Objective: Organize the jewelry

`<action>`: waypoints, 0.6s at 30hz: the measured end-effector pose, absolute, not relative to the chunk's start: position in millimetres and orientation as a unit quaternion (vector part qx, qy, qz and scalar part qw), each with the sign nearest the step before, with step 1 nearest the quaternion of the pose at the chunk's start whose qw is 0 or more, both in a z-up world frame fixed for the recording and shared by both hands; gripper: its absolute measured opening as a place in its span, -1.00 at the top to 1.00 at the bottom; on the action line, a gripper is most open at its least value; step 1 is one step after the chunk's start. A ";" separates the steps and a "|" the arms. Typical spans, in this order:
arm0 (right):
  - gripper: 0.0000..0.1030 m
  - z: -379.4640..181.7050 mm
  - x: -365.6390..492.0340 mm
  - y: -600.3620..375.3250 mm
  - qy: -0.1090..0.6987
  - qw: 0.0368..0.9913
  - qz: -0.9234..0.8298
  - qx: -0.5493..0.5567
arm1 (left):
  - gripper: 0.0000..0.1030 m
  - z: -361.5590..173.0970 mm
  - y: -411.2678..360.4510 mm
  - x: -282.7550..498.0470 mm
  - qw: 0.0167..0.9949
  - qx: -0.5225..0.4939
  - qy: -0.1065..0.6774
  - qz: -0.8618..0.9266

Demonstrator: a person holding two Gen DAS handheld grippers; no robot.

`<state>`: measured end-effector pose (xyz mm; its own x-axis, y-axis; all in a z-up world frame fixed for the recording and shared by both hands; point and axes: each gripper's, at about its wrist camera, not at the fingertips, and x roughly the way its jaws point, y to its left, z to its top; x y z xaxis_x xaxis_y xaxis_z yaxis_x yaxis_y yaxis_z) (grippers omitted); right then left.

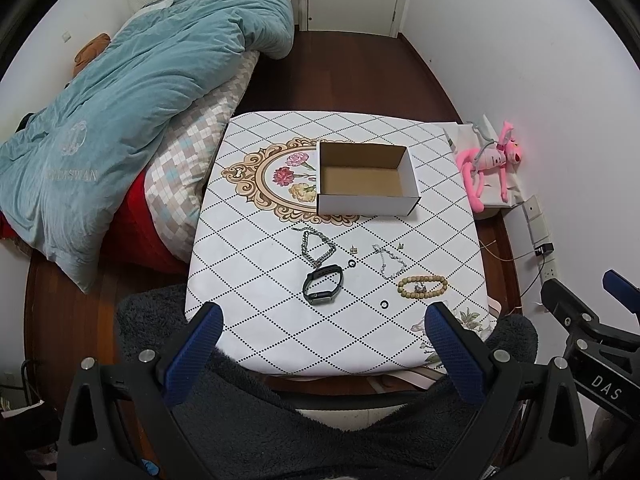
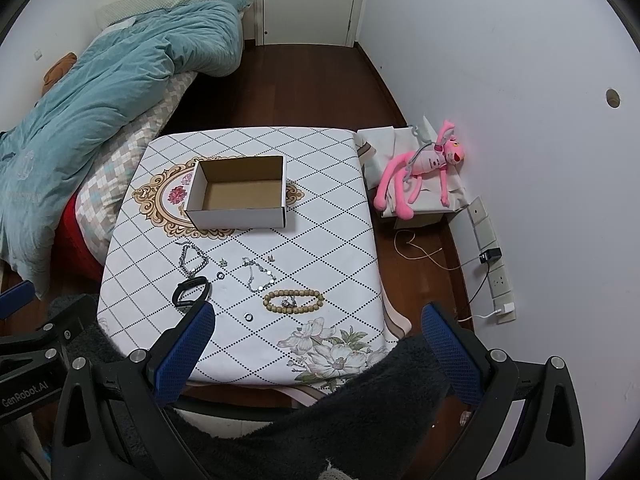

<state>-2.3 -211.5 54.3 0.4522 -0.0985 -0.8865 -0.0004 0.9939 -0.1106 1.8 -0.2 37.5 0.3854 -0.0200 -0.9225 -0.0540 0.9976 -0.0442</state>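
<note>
- The left gripper hovers with its blue-padded fingers spread wide, holding nothing.
- The right gripper hovers alongside, fingers likewise spread and empty.

The counter wears a white cloth with dotted diamond lines and a flowered gold medallion. On its far half sits an open cardboard box, bare inside. Nearer lie a heavy silver chain at left, a black wristband just near of it, a fine silver bracelet, a wooden bead bracelet to the right, and two small dark rings.
</note>
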 end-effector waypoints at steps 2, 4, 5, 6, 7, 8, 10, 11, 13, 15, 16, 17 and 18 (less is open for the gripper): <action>-1.00 54.5 -2.3 -211.6 0.522 0.851 -0.029 -0.047 | -1.00 37.1 0.5 1.7 0.831 -0.035 0.555 0.009; -1.00 53.6 -2.7 -210.5 0.523 0.851 -0.029 -0.048 | -1.00 37.5 -0.6 2.3 0.831 -0.035 0.556 0.009; -1.00 53.6 -2.2 -211.0 0.523 0.850 -0.029 -0.048 | -1.00 38.0 -1.0 2.7 0.830 -0.035 0.557 0.009; -1.00 53.7 -2.6 -211.2 0.524 0.850 -0.029 -0.048 | -1.00 38.2 -0.7 2.3 0.830 -0.036 0.557 0.009; -1.00 56.5 -2.3 -210.5 0.524 0.850 -0.029 -0.048 | -1.00 38.9 -0.9 2.0 0.830 -0.036 0.557 0.008; -1.00 58.1 -2.0 -209.8 0.524 0.850 -0.030 -0.049 | -1.00 37.8 -0.2 0.6 0.830 -0.036 0.556 0.009; -1.00 58.9 -1.9 -210.4 0.524 0.850 -0.030 -0.049 | -1.00 38.6 -0.9 1.0 0.830 -0.037 0.556 0.008; -1.00 58.8 -2.2 -210.2 0.524 0.850 -0.030 -0.049 | -1.00 37.6 -0.2 0.2 0.830 -0.036 0.556 0.009; -1.00 57.2 -2.7 -209.7 0.524 0.850 -0.029 -0.048 | -1.00 38.2 -0.9 0.8 0.830 -0.037 0.556 0.007; -1.00 57.7 -2.4 -209.8 0.524 0.850 -0.029 -0.048 | -1.00 38.2 -1.2 0.6 0.831 -0.036 0.555 0.007; -1.00 57.6 -2.3 -210.0 0.524 0.850 -0.028 -0.047 | -1.00 37.8 -0.9 1.0 0.832 -0.036 0.554 0.007; -1.00 58.2 -1.4 -211.1 0.523 0.850 -0.028 -0.045 | -1.00 36.1 -2.0 1.1 0.832 -0.037 0.553 0.008; -1.00 57.9 -0.7 -211.9 0.523 0.851 -0.029 -0.042 | -1.00 33.9 -2.9 2.2 0.833 -0.037 0.553 0.009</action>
